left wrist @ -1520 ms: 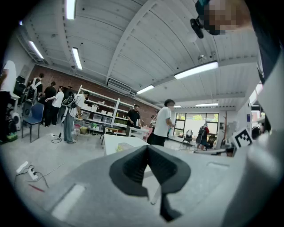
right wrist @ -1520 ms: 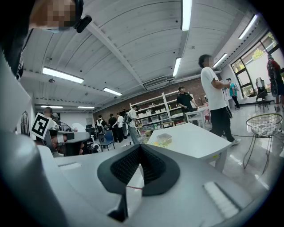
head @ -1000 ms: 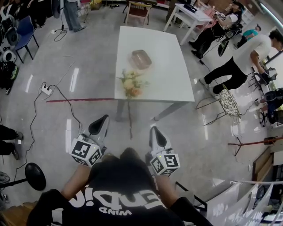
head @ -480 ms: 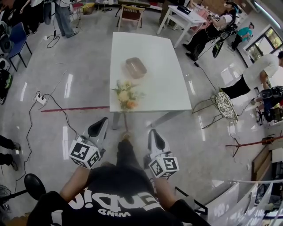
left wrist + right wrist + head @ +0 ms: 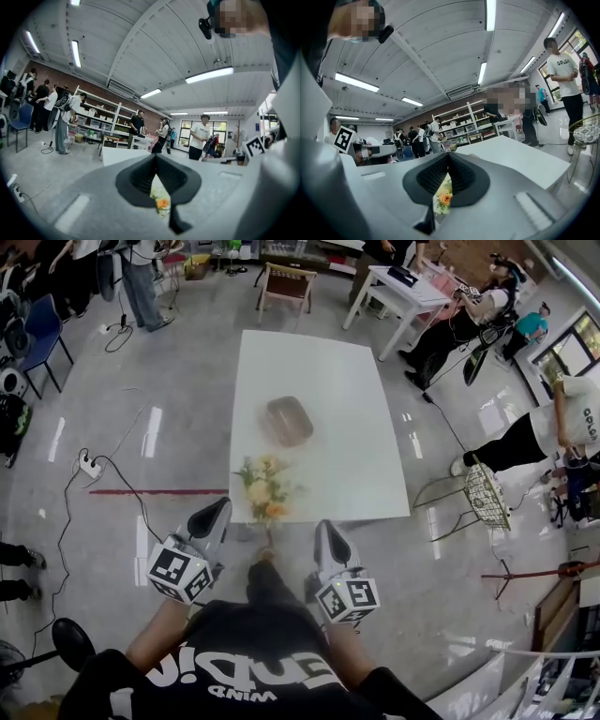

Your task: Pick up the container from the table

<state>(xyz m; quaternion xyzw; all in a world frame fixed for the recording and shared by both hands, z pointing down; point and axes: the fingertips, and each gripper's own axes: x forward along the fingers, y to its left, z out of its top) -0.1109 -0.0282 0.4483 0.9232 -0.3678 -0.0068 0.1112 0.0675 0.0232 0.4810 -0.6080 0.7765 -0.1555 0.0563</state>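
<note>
A brownish see-through container (image 5: 288, 420) sits in the middle of the white table (image 5: 356, 456). A bunch of yellow and orange flowers (image 5: 262, 489) stands at the table's near edge, between me and the container. My left gripper (image 5: 213, 515) and right gripper (image 5: 328, 532) are held level side by side, short of the table, both shut and empty. In the left gripper view the jaws (image 5: 155, 159) meet at the tip, with the flowers (image 5: 161, 202) showing through the gap below. The right gripper view shows the same (image 5: 449, 160), with the flowers (image 5: 443, 197) and the table's top (image 5: 520, 157) beyond.
A wire chair (image 5: 487, 491) stands right of the table. A power strip with cables (image 5: 90, 465) and a red tape line (image 5: 159, 491) lie on the floor at left. Several people, a second white table (image 5: 410, 282) and a wooden chair (image 5: 285, 282) are farther back.
Both grippers have moved forward together toward the table. The table, flowers and container now lie nearer, with the flowers just ahead of the fingertips.
</note>
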